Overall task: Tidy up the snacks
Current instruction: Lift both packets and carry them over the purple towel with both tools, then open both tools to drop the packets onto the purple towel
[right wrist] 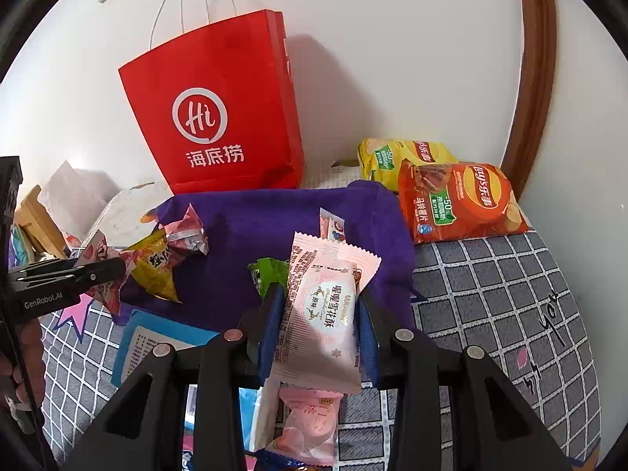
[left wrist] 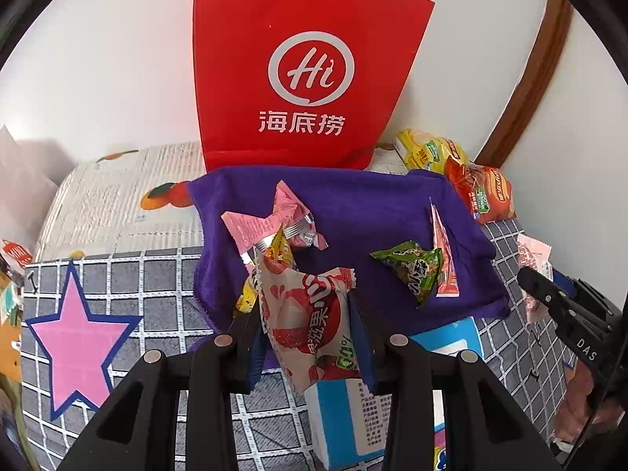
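Right wrist view shows our right claw (right wrist: 320,306) clamping a light, crinkly pink snack packet (right wrist: 320,314) mid-body, left claw (left wrist: 304,318) likewise gripping a probably slippery lychee pouch (left wrist: 310,314).

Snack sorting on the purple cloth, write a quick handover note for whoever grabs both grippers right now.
Left gripper: shut on a white-and-red lychee snack packet, held over the near edge of the purple cloth.
Right gripper: shut on a pale pink nougat packet, also over the cloth's near edge.
On the cloth: a pink packet, a yellow packet, a green packet and a slim pink stick.
Off the cloth: two crisp bags at the far right, beside the red paper bag.
Done: several small snacks gathered on the cloth.
Left: likely set down both held packets; the crisp bags are unsorted.
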